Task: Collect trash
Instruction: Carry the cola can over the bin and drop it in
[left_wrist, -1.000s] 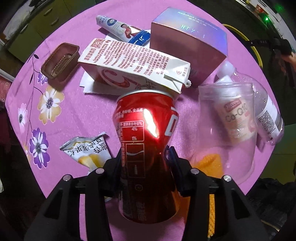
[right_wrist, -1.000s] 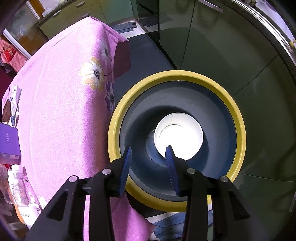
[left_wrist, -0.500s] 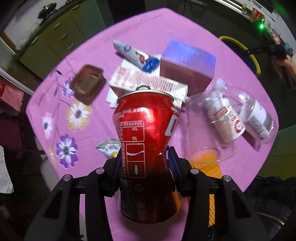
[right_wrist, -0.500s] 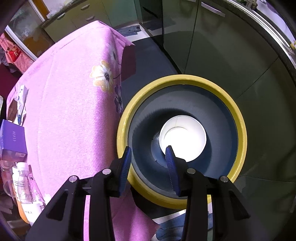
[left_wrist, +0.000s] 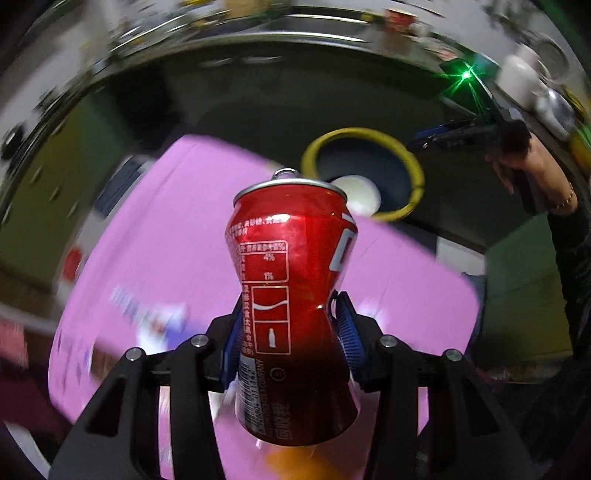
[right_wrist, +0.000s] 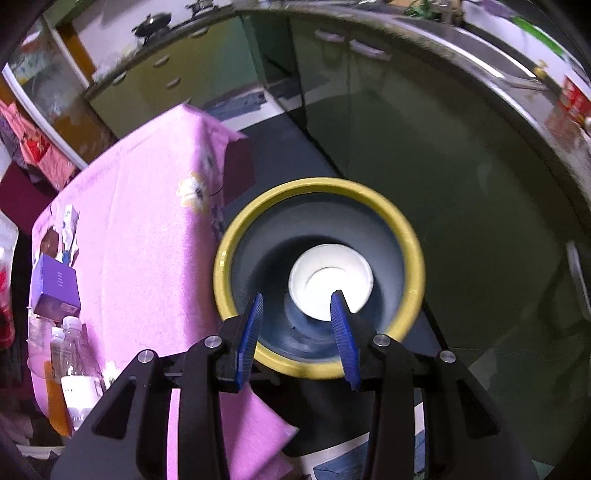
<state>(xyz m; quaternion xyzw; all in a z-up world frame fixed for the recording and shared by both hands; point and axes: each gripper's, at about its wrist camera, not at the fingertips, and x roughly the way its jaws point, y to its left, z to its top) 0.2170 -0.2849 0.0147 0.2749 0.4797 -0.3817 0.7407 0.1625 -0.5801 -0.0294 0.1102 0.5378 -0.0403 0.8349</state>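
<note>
My left gripper (left_wrist: 290, 325) is shut on a dented red soda can (left_wrist: 291, 295) and holds it in the air above the pink tablecloth (left_wrist: 166, 240). Beyond the can stands the yellow-rimmed dark bin (left_wrist: 402, 147) with a white cup (left_wrist: 364, 197) inside. My right gripper (right_wrist: 297, 325) is open and empty, hovering over the same bin (right_wrist: 255, 229), where the white cup (right_wrist: 328, 280) lies at the bottom. In the left wrist view the right gripper (left_wrist: 461, 134) shows in the person's hand at upper right.
The pink-clothed table (right_wrist: 147, 206) stands left of the bin. On it are a purple box (right_wrist: 55, 284), clear plastic bottles (right_wrist: 74, 354) and a tube (right_wrist: 70, 221). Green cabinets (right_wrist: 155, 74) and a steel counter edge (right_wrist: 517, 96) ring the dark floor.
My left gripper has lifted the can off the table and swung toward the bin; the view is blurred by motion. My right gripper has risen and drawn back a little above the bin, still open.
</note>
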